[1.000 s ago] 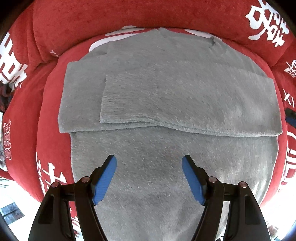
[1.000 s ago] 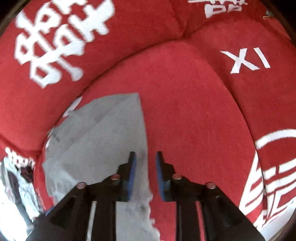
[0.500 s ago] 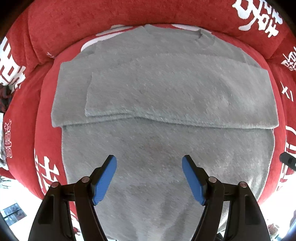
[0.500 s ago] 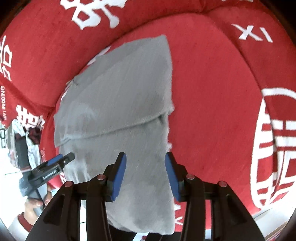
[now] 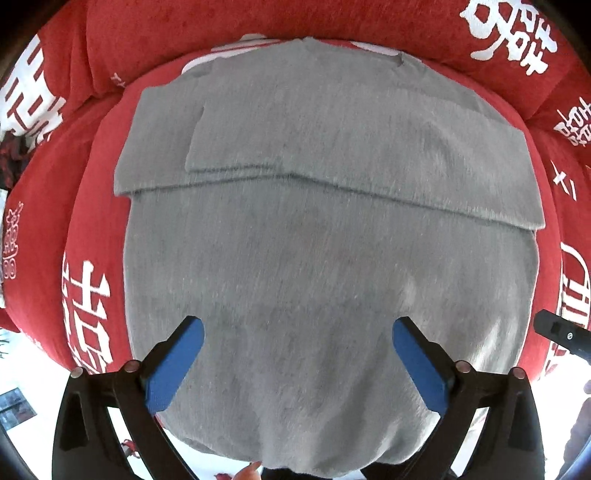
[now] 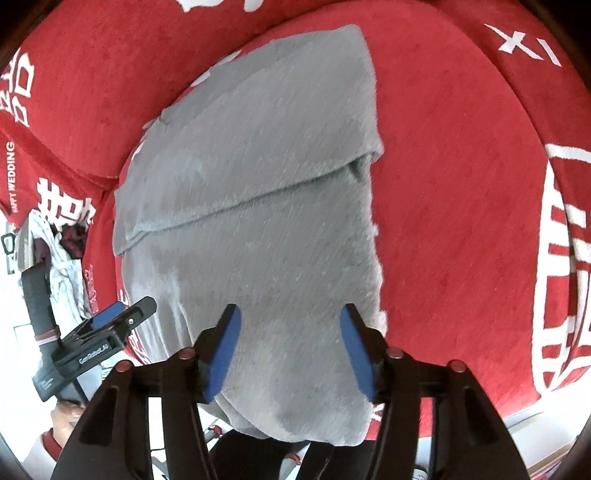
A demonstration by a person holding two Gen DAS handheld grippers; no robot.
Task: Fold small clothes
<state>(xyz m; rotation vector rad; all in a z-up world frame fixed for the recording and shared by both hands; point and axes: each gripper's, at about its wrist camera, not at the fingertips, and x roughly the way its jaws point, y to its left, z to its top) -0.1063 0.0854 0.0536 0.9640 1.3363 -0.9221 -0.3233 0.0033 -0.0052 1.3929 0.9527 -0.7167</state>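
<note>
Sweater (image 5: 325,266) lay flat on the red cushion (image 5: 88,221), sleeves folded across the upper frame, hem hanging at the bottom nearest both tongs. Left gripper (image 5: 297,354) and right gripper (image 6: 290,341) had just been opening, holding nothing.

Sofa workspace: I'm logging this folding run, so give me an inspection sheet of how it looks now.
Surface: red sofa with white lettering.
Job's things: grey sweater lying flat, sleeves folded across the chest, hem hanging over the front edge.
Clutter: striped cloth off the sofa's end.
Claws: left claw open above the lower sweater, nothing between the pads; right claw open, has just been opening, over the sweater's edge, gripping nothing.
Cables: nothing seen.
Surroundings: bright floor below; details too washed out to tell.
</note>
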